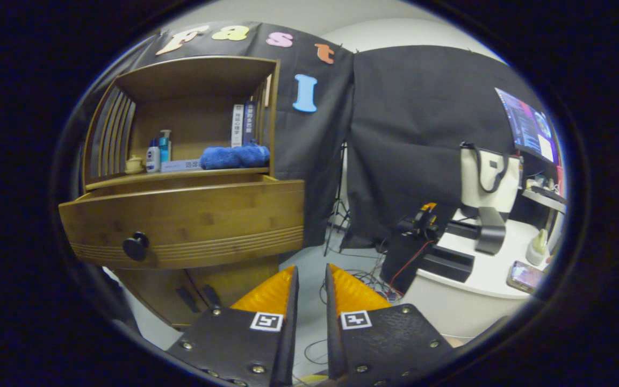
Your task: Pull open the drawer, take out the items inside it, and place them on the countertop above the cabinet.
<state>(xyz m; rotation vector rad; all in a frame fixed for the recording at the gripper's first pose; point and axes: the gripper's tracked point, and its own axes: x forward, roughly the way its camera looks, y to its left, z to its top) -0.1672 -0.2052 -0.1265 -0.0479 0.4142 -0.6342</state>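
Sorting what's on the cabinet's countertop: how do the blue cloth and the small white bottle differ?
The blue cloth lies bunched and low; the white bottle stands upright. The cloth is wider and nearer the books; the bottle stands beside a teal pump bottle. Both rest on the countertop, beyond the gripper.

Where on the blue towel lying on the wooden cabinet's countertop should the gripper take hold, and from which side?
Probably at the rumpled blue towel's raised bunched fold near the countertop's front edge, coming from the open front: the shelf's back and slatted sides block other approaches. The gripper, fingers a narrow gap apart and holding nothing, sits below, right of the pulled-out wooden drawer.
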